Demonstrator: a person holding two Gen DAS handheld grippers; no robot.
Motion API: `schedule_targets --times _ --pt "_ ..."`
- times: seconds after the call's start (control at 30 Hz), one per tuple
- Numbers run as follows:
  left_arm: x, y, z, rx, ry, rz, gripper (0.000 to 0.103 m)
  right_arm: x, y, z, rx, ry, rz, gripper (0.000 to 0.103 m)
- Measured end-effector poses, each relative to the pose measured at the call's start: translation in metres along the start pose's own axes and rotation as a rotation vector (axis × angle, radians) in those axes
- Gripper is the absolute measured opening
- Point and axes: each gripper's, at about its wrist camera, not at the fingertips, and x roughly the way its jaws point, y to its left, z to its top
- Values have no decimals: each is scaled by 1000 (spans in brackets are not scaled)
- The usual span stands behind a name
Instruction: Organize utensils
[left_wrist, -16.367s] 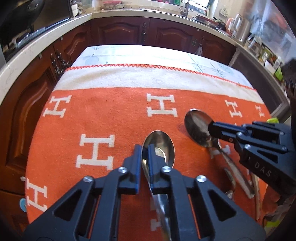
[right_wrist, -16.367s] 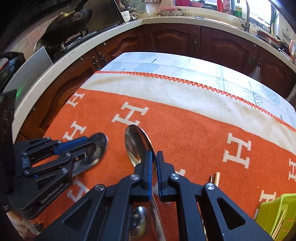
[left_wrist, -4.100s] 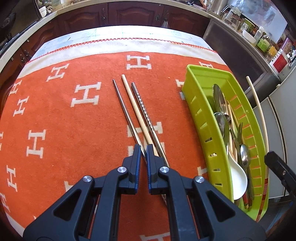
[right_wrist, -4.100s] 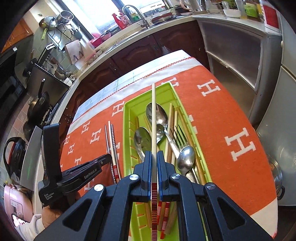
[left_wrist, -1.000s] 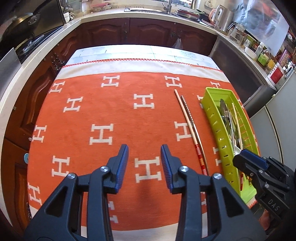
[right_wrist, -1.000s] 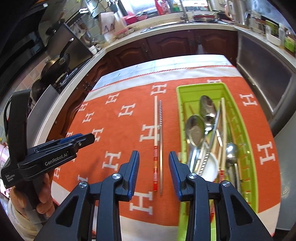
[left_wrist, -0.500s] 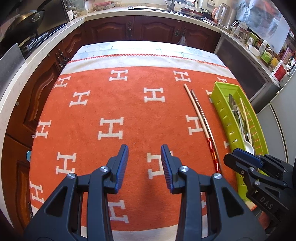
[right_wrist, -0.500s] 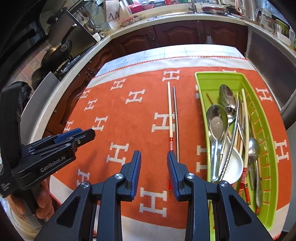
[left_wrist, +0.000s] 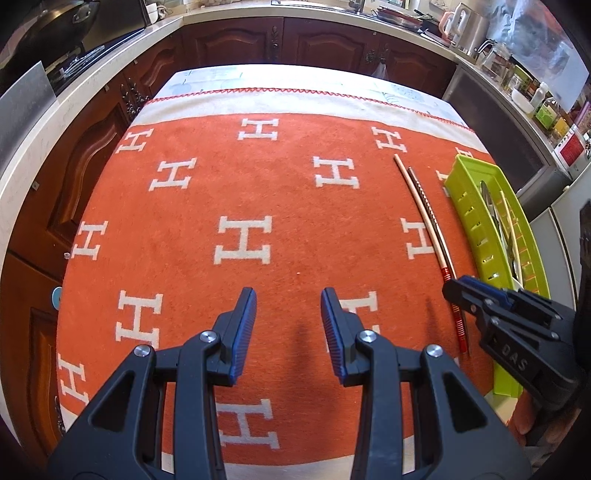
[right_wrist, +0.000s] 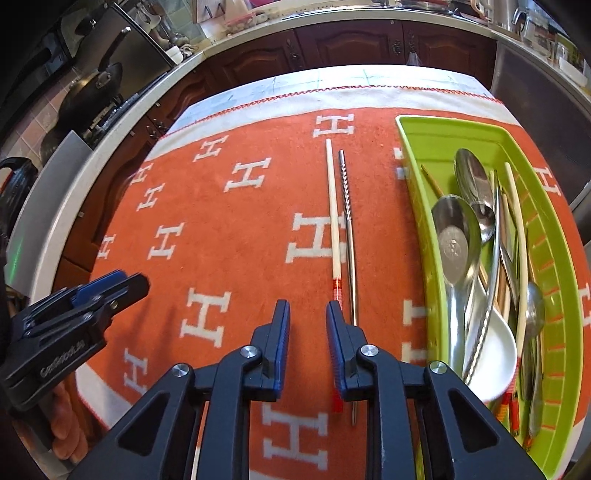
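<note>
A cream chopstick with a red end (right_wrist: 333, 221) and a metal chopstick (right_wrist: 349, 236) lie side by side on the orange cloth (right_wrist: 229, 229), left of the green tray (right_wrist: 417, 177). The tray holds several spoons (right_wrist: 452, 243), chopsticks and a white spoon (right_wrist: 495, 354). My right gripper (right_wrist: 307, 325) is open and empty, just left of the chopsticks' near ends. My left gripper (left_wrist: 288, 317) is open and empty over bare cloth (left_wrist: 207, 192). The chopsticks (left_wrist: 424, 218) and tray (left_wrist: 476, 229) show at the right of the left wrist view, with the right gripper (left_wrist: 465, 291) by them.
The table carries an orange cloth with white H marks and a white border (left_wrist: 295, 99). Dark wooden cabinets (left_wrist: 314, 40) and a light countertop (left_wrist: 74, 96) ring the table. A stove with a pan (right_wrist: 96, 88) stands at the left.
Both grippers have dropped closer to the cloth. The right gripper has moved toward the near ends of the two chopsticks. Both stay open and empty.
</note>
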Motion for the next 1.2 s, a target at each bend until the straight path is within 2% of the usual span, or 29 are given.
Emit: schedule_targets --times 0.27,0.43,0.57,0.6,0.63,0.67,0.73,0.83,1.03,1.2 --pt "5 2 1 -5 9 0 33 23 2 17 -18 8 -58 21" --pt "8 1 1 -5 17 -2 33 34 1 24 -15 30 -57 18" --pt "10 -3 1 3 20 -2 33 41 7 32 -55 11 -89 18" --pt "10 -4 1 6 22 -3 33 43 9 33 -66 7 -98 16" --pt "10 -5 1 9 24 -6 33 44 12 34 -82 -1 -119 6" --pt "9 -7 2 13 25 -11 33 45 15 34 -97 -13 -150 6" --pt "7 -10 2 18 23 -16 33 45 19 31 -116 -24 -157 5" --pt "5 -16 5 28 21 -22 33 38 21 26 -107 -20 -106 5" --pt "0 -37 15 62 12 -55 33 -9 7 22 -18 -92 11 5" --pt "6 -66 27 83 15 -106 33 -51 -13 17 43 -146 54 5"
